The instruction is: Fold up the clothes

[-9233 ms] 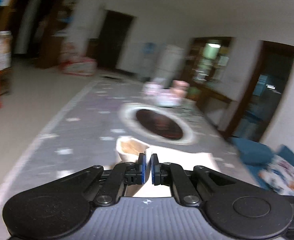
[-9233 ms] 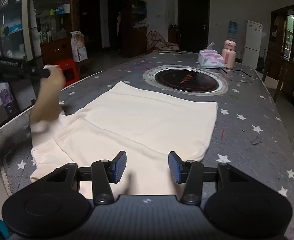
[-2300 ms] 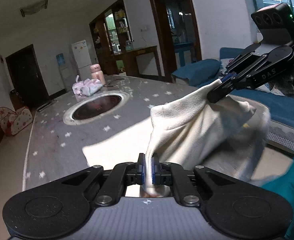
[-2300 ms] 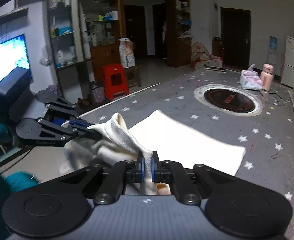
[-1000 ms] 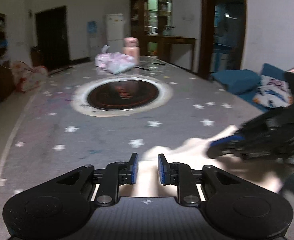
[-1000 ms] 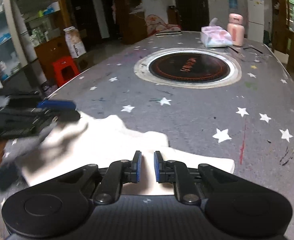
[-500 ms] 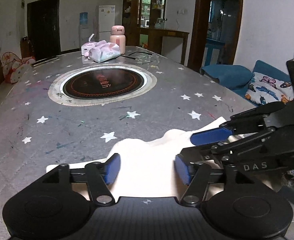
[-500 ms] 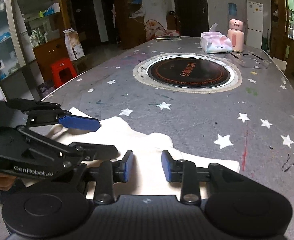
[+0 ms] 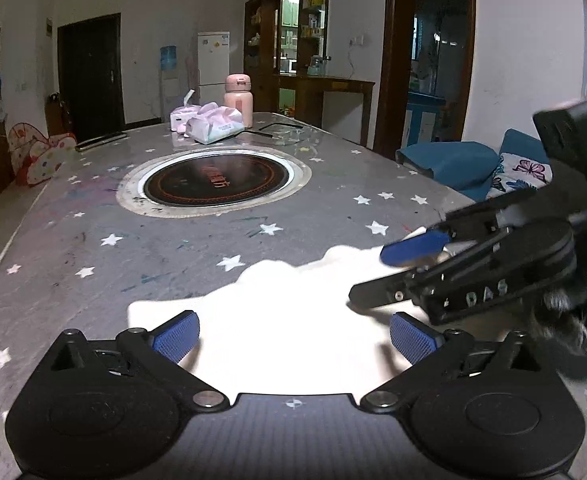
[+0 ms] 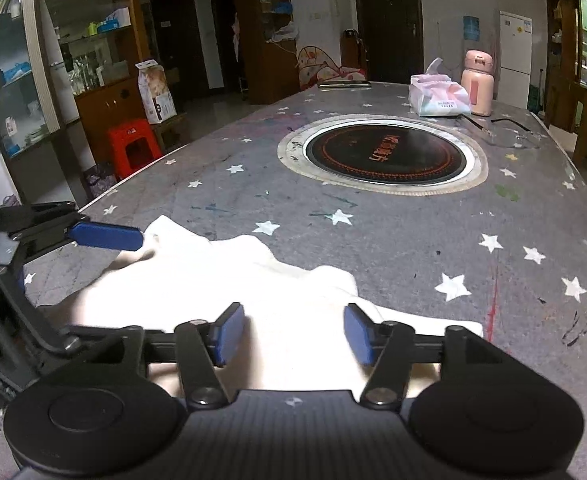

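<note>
The garment point(image 9: 289, 320) lies on the near end of the table point(image 9: 73, 240); the left gripper point(image 9: 293, 336) and right gripper point(image 10: 289, 334) hover over it side by side (jaws parted); beyond sits the round cooktop point(image 9: 215, 180) in the table's middle; behind that, the tissue pack point(image 9: 209, 122) beside the flask point(image 9: 238, 98).

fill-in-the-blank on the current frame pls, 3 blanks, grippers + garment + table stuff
1. Both the left gripper and the right gripper have their jaws ____.
2. The cream garment lies on a grey table printed with white ____.
3. The tissue pack sits right beside a ____ bottle.

Missing words: open; stars; pink
</note>
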